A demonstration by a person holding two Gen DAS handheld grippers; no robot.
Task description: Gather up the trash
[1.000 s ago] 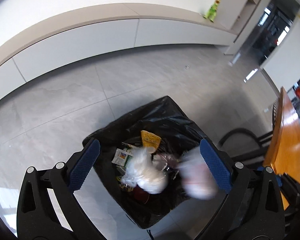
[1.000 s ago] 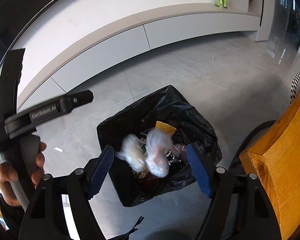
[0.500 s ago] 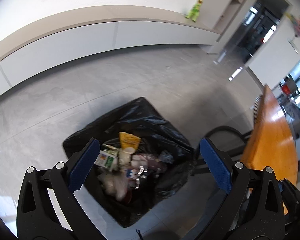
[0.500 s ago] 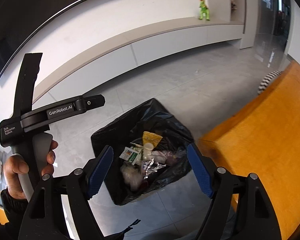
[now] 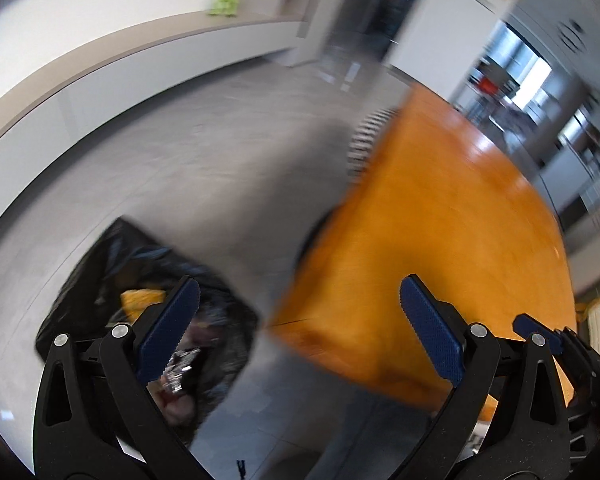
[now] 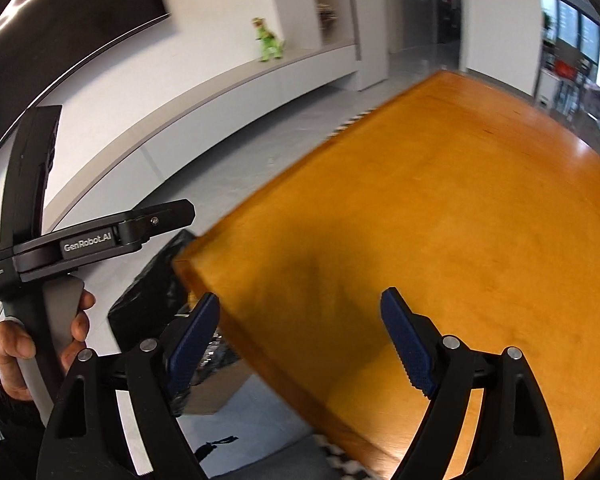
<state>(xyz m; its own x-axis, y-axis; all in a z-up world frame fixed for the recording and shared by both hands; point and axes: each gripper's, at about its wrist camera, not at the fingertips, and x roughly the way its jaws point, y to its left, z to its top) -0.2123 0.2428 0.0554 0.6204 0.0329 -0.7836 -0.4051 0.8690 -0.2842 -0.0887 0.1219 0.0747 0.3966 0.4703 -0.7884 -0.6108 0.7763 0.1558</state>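
Observation:
A bin lined with a black bag [image 5: 84, 280] stands on the grey floor at the lower left of the left wrist view. Inside it lie a yellow wrapper [image 5: 140, 298] and crumpled foil [image 5: 180, 372]. My left gripper [image 5: 298, 284] is open and empty, between the bin and the corner of an orange wooden table [image 5: 440, 220]. My right gripper [image 6: 300, 296] is open and empty above the table [image 6: 420, 220]. The table corner hides most of the black bag [image 6: 148, 300] there. The picture is blurred by motion.
A hand [image 6: 12, 352] holds the left gripper's handle [image 6: 52, 320] at the left of the right wrist view. A low white ledge along the wall carries a green toy dinosaur [image 6: 268, 40]. Something striped [image 5: 364, 136] shows past the table's far edge.
White crumpled trash that was falling between the jaws now lies in the bin. Both grippers have swung away from the bin to the right, over the orange table, and rolled.

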